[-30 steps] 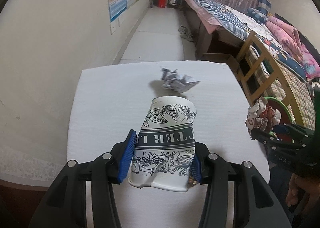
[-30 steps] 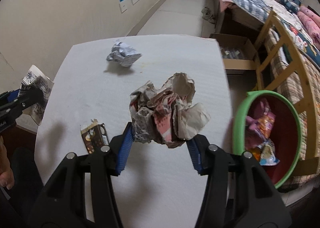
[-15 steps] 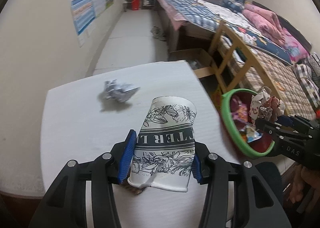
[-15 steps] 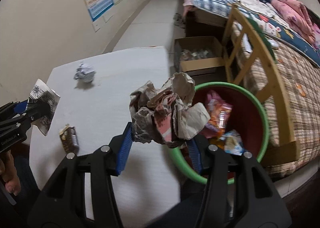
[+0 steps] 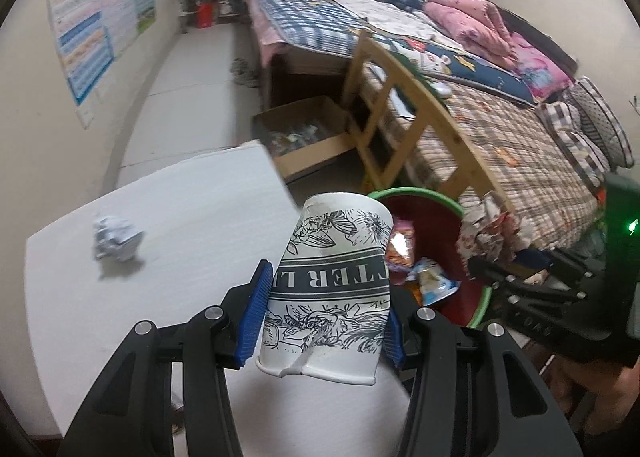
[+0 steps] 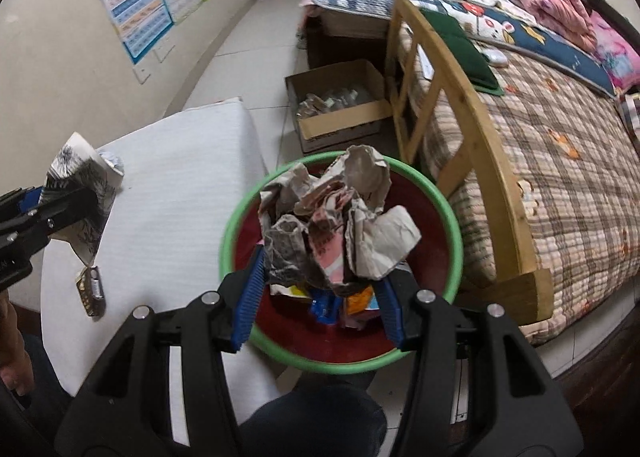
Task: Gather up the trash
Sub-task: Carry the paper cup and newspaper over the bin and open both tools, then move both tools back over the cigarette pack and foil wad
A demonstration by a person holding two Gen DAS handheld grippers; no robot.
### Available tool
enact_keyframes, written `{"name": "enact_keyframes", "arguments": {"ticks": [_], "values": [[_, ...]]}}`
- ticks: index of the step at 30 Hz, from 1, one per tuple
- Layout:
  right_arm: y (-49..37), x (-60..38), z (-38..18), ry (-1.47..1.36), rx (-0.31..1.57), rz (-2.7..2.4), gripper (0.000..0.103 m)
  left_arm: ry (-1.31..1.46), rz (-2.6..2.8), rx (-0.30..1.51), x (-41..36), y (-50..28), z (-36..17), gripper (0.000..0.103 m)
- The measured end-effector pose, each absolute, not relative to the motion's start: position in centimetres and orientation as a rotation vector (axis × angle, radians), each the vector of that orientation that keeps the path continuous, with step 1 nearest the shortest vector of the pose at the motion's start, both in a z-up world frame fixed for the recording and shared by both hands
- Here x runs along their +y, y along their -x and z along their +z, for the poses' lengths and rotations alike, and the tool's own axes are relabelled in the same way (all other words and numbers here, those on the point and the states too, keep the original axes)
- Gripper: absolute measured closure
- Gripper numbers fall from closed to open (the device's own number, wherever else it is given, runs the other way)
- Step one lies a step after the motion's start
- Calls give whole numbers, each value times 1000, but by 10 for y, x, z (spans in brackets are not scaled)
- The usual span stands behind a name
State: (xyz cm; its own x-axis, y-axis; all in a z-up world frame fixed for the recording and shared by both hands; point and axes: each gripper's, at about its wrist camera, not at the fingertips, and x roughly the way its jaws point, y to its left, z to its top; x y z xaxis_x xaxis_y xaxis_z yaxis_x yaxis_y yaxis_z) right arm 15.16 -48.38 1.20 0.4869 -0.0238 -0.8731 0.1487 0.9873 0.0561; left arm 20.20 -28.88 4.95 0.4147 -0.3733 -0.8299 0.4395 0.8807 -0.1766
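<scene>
Both grippers loaded, trash lifted off the table.
The right gripper (image 6: pixel 320 293) clamps a crumpled newspaper wad (image 6: pixel 336 225) directly over the green-rimmed basin (image 6: pixel 454 225); to its left, the left gripper (image 5: pixel 324 321) squeezes a dented printed paper cup (image 5: pixel 332 289) above the white table's (image 5: pixel 180 217) right edge. A paper ball (image 5: pixel 116 239) lies far left on the table, a small carton (image 6: pixel 91 291) near.

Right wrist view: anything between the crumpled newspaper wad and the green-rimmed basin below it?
Nothing. In the right wrist view the crumpled newspaper wad hangs over the green-rimmed basin, with only wrappers already inside.
</scene>
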Motion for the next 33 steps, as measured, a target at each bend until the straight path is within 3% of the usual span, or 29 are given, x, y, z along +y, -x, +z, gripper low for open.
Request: {"name": "enact_keyframes", "arguments": {"ticks": [20,22,23,25,33], "values": [[-152,-539,-27,-207,1122,-118,50,-39,-710,1154,-389,-223,14,55],[-153,-540,-27,-208,1117,-120,39,-47,-706,1150,-393,-224,14,40],[-153,-539,-27,-205,1116,-124,36,-48,-701,1144,-394,-224,16,27],[-154,-538,-27,-197,1117,-128,25,-37,-698,1130,-392,-225,20,15],[-150,-526,-26,-187,1121,-123,13,-4,-605,1087,-350,-230,32,8]]}}
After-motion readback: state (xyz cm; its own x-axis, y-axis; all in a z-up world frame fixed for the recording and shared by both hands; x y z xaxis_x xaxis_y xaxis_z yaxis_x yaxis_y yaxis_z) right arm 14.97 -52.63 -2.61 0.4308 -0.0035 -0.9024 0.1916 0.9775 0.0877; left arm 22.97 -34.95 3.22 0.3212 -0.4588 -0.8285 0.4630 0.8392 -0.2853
